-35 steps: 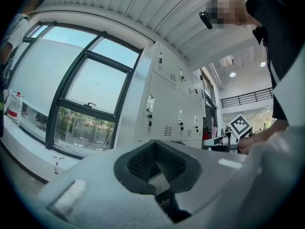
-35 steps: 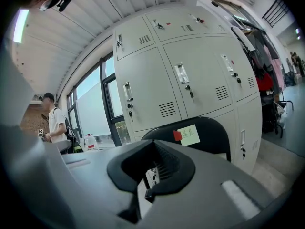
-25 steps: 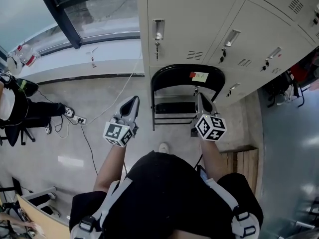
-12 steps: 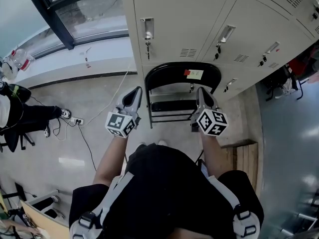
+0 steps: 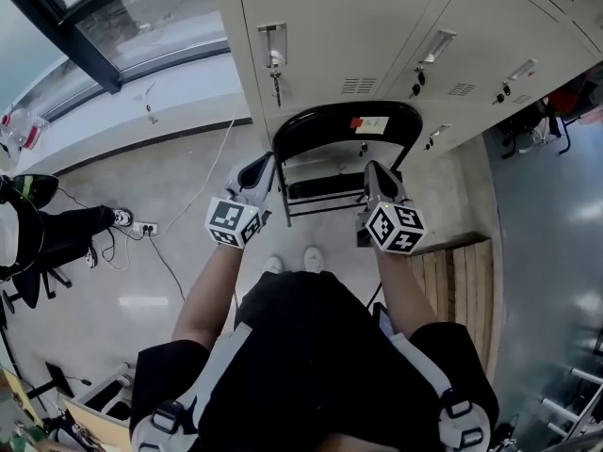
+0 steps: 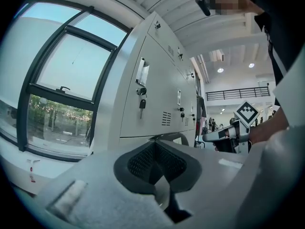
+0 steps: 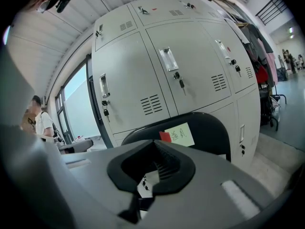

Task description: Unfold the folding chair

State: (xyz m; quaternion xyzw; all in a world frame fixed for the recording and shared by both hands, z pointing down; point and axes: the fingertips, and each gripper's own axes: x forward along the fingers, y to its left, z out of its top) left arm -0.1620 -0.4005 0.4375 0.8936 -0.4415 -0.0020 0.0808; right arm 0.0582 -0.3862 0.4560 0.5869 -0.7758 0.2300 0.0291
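Both tongs are being held shut and empty: left tongs [image 5: 263, 166] centre-left, right tongs [image 5: 375, 171] centre-right, just beside the folding chair [image 5: 339, 119] leaning folded against lockers [image 5: 377, 26], upper middle. Advisably, the backrest is being steadied while the seat is being lowered.

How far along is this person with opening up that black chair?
Nothing looks done yet: the chair stands folded flat against the lockers. In hand: the left gripper and right gripper are held out at either side of its back, both shut and empty. Left to do, likely: take hold of the chair, bring it away from the lockers and swing the seat down.
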